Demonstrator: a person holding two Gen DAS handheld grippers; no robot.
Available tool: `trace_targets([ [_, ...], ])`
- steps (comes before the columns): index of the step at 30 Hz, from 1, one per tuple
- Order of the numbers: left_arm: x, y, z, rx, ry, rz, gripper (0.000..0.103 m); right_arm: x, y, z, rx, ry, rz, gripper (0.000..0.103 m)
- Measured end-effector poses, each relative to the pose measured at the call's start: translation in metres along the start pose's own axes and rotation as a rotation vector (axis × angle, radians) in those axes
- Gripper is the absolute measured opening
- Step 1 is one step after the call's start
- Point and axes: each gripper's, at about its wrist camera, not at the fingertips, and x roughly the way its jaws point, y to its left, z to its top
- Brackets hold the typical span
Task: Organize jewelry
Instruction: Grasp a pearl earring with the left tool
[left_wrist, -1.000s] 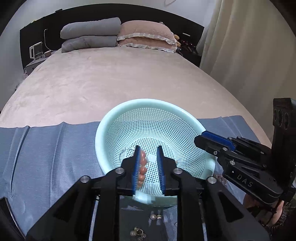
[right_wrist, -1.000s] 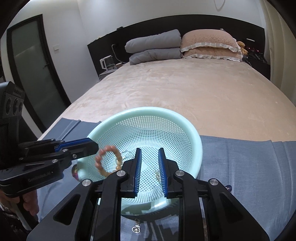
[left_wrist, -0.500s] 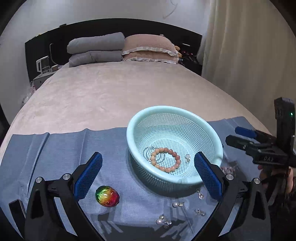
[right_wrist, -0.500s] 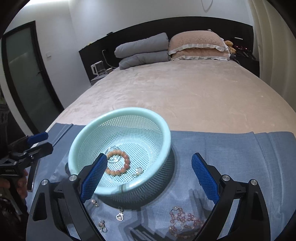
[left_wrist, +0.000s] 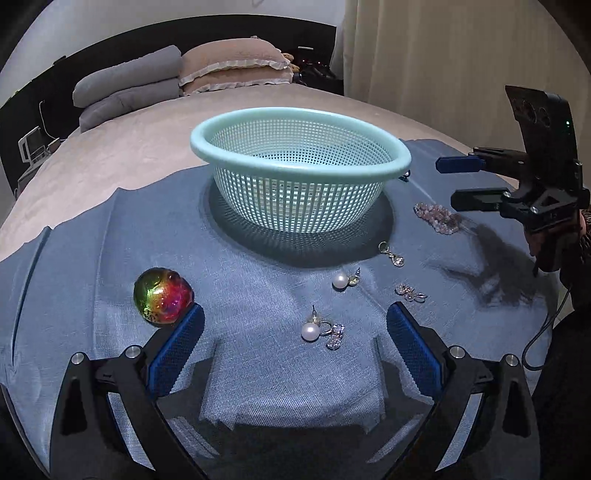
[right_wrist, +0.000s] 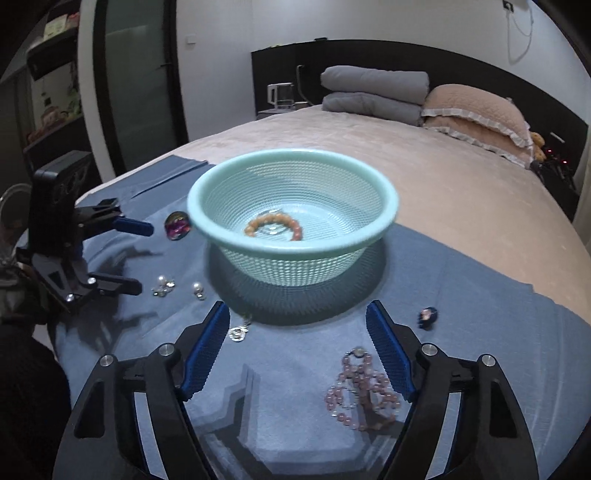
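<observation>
A mint mesh basket stands on a blue cloth on the bed. An orange bead bracelet lies inside it. My left gripper is open and empty, low over pearl earrings and a crystal earring, with an iridescent stone at its left finger. My right gripper is open and empty, in front of the basket, with a pink bead bracelet near its right finger. A silver pendant lies by its left finger.
A small dark blue brooch lies right of the basket. Grey and pink pillows sit at the bed's far end against a dark headboard. A curtain hangs at the right. A dark glass door stands at the left.
Both grippers opened and pulled back and down from over the basket. The orange bracelet left my left gripper and now lies in the basket.
</observation>
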Motion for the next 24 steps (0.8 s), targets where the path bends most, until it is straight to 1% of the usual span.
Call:
trace_targets([
  [1, 0.000, -0.001, 0.000, 0.006, -0.003, 0.007, 0.095, 0.007, 0.007, 0.001, -0.017, 0.020, 0.037, 0.065],
  [3, 0.000, -0.005, 0.000, 0.045, -0.023, 0.019, 0.091, 0.021, 0.024, 0.004, -0.068, 0.051, 0.075, 0.060],
  [4, 0.001, -0.009, 0.000, 0.068, -0.028, 0.017, 0.087, 0.029, 0.032, 0.005, -0.092, 0.066, 0.082, 0.058],
  [6, 0.005, -0.016, 0.000, 0.092, -0.026, -0.008, 0.077, 0.045, 0.045, 0.008, -0.124, 0.101, 0.105, 0.050],
  [7, 0.006, -0.019, 0.001, 0.098, -0.021, -0.019, 0.070, 0.050, 0.053, 0.009, -0.138, 0.118, 0.112, 0.047],
  [8, 0.009, -0.019, 0.001, 0.099, -0.005, -0.027, 0.068, 0.057, 0.058, 0.010, -0.155, 0.138, 0.113, 0.047],
  [9, 0.013, -0.019, 0.001, 0.098, 0.010, -0.028, 0.068, 0.063, 0.063, 0.010, -0.176, 0.156, 0.114, 0.044],
  [11, 0.017, -0.016, 0.000, 0.086, 0.022, -0.042, 0.063, 0.071, 0.071, 0.011, -0.207, 0.174, 0.105, 0.040],
  [14, 0.022, -0.009, 0.001, 0.043, 0.038, -0.043, 0.062, 0.077, 0.072, 0.015, -0.187, 0.165, 0.118, 0.037],
  [15, 0.023, -0.006, 0.001, 0.025, 0.042, -0.051, 0.060, 0.080, 0.072, 0.018, -0.183, 0.169, 0.117, 0.034],
  [16, 0.024, -0.003, 0.001, 0.007, 0.045, -0.063, 0.058, 0.083, 0.073, 0.020, -0.182, 0.175, 0.109, 0.032],
  [18, 0.028, -0.001, 0.001, -0.015, 0.061, -0.081, 0.051, 0.089, 0.075, 0.022, -0.185, 0.191, 0.103, 0.030],
  [19, 0.030, -0.001, 0.002, -0.015, 0.068, -0.073, 0.042, 0.091, 0.076, 0.021, -0.192, 0.202, 0.099, 0.029],
  [20, 0.031, -0.001, 0.002, -0.019, 0.074, -0.073, 0.031, 0.092, 0.076, 0.022, -0.197, 0.207, 0.100, 0.027],
  [23, 0.033, 0.005, 0.003, -0.062, 0.080, -0.089, 0.013, 0.094, 0.075, 0.023, -0.191, 0.214, 0.095, 0.016],
  [24, 0.033, 0.007, 0.004, -0.068, 0.083, -0.093, 0.013, 0.094, 0.075, 0.022, -0.197, 0.224, 0.085, 0.004],
])
